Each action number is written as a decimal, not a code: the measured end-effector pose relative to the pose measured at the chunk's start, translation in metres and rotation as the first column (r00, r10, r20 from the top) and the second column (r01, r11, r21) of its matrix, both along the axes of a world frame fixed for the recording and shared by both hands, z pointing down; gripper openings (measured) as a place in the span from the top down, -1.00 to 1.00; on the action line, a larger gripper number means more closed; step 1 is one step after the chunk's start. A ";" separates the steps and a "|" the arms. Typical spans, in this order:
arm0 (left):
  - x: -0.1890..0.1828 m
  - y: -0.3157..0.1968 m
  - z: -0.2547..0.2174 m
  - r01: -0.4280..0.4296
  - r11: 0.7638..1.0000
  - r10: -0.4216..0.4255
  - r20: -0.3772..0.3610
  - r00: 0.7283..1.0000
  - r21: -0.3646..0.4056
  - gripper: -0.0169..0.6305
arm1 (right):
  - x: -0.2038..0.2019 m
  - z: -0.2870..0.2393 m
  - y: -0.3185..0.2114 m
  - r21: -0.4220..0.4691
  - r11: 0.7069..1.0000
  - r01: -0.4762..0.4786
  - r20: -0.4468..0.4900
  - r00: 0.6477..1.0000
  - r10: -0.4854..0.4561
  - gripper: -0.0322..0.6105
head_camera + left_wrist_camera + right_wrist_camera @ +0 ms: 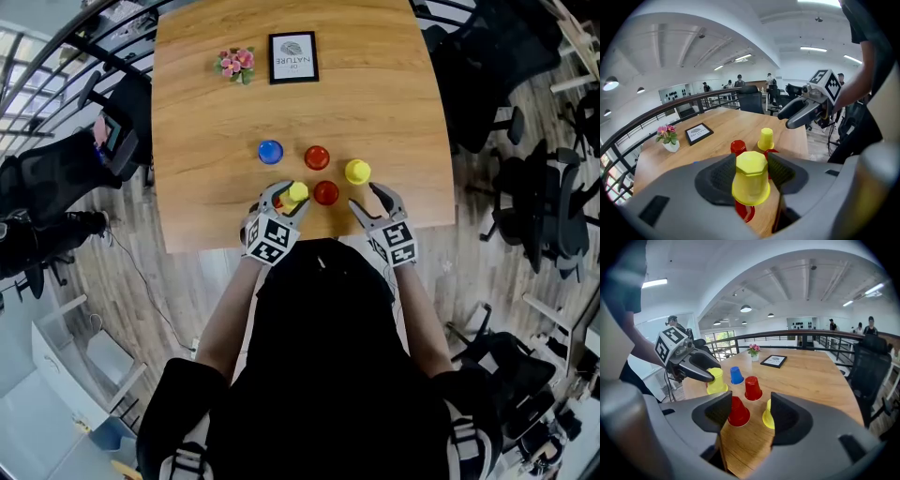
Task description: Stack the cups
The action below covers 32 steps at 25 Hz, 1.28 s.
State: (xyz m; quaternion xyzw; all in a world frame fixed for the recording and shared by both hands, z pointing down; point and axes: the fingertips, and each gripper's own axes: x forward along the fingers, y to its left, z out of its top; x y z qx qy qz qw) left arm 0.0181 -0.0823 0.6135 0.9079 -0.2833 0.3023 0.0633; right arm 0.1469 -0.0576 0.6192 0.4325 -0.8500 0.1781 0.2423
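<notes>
while the head view is steep, it shows the left gripper [286, 195] clenched on the held yellow cup [297, 192] near the front edge of the table [206, 112]. the right gripper [366, 198] stands released and empty, just beside the near red cup [325, 193] and the loose yellow cup [357, 172]. the far red cup [317, 157] and the blue cup [270, 151] stand further in.

left gripper view: both pads bear on the upper part of the upturned held yellow cup, and the base red cup [744, 212] shows under its rim. whether the one is fully seated on the other cannot be told. risk, as judged: the hold is high on a tapered wall, so the cup may tilt and sit crooked. letting go off-centre could tumble both cups, close to the table edge.

right gripper view: jaws apart, nothing between the pads. the near red cup and the loose yellow cup stand just beyond them. risk, as judged: a careless reach could knock either cup over, or clash with the left gripper close by.
</notes>
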 end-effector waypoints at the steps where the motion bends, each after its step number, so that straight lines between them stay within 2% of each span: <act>1: -0.001 0.000 -0.001 -0.004 1.000 0.004 -0.004 1.000 0.004 0.23 | -0.001 0.000 0.000 -0.002 1.000 -0.008 -0.003 1.000 0.008 0.06; 11: 0.007 -0.011 0.006 -0.083 0.996 0.080 -0.102 0.992 -0.020 0.23 | -0.004 -0.004 -0.005 -0.001 0.996 -0.084 -0.012 0.996 0.084 0.06; 16: 0.015 -0.006 0.025 -0.190 0.982 0.189 -0.066 0.980 -0.010 0.23 | -0.004 0.003 0.003 -0.026 0.992 -0.127 -0.024 0.992 0.127 0.06; 21: 0.021 -0.005 0.039 -0.265 0.964 0.263 -0.069 0.962 -0.020 0.23 | -0.002 0.011 0.008 -0.038 0.986 -0.161 -0.026 0.987 0.160 0.06; 25: 0.025 -0.003 0.042 -0.331 0.944 0.331 -0.031 0.943 0.011 0.23 | 0.001 0.017 0.013 -0.053 0.982 -0.184 -0.036 0.983 0.182 0.06; 29: 0.028 0.000 0.041 -0.373 0.928 0.373 -0.003 0.928 0.023 0.23 | 0.002 0.020 0.016 -0.053 0.979 -0.199 -0.034 0.980 0.197 0.06; 32: 0.026 0.003 0.035 -0.378 0.925 0.378 0.011 0.926 0.045 0.23 | 0.000 0.019 0.017 -0.050 0.978 -0.201 -0.029 0.979 0.200 0.06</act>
